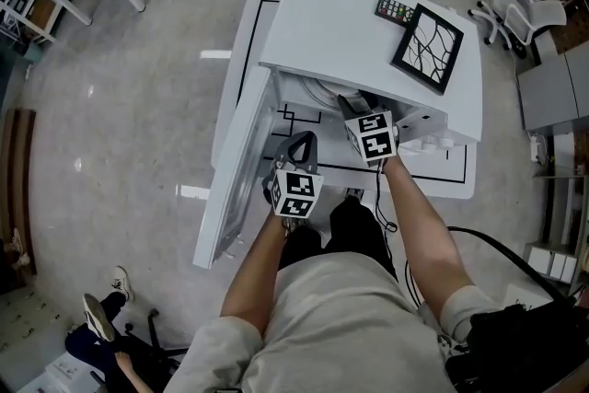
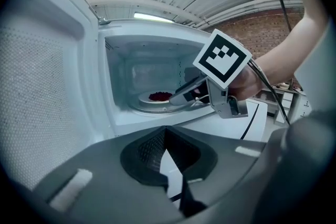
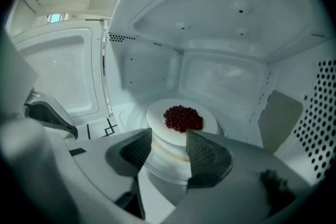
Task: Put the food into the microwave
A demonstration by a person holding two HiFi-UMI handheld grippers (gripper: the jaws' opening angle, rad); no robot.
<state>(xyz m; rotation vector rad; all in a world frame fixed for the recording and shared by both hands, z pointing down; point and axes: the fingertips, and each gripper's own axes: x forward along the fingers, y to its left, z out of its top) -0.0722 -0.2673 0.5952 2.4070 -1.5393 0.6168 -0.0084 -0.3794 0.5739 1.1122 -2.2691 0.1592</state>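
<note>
The white microwave [image 1: 359,23] stands with its door [image 1: 241,175] swung open to the left. Inside, a white plate [image 3: 202,119] bearing a heap of red food [image 3: 182,118] rests on the turntable. My right gripper [image 3: 169,140] reaches into the cavity with its jaws open; the plate's near rim sits just beyond the gap and the pads do not touch it. The left gripper view shows the same food [image 2: 160,96] with the right gripper [image 2: 178,99] beside it. My left gripper [image 2: 165,131] hangs outside, in front of the door opening, shut and empty.
A remote control [image 1: 396,11] and a black-framed panel [image 1: 428,48] lie on top of the microwave. The microwave sits on a white table [image 1: 456,184] marked with black lines. Office chairs [image 1: 515,14] and desks stand around the room.
</note>
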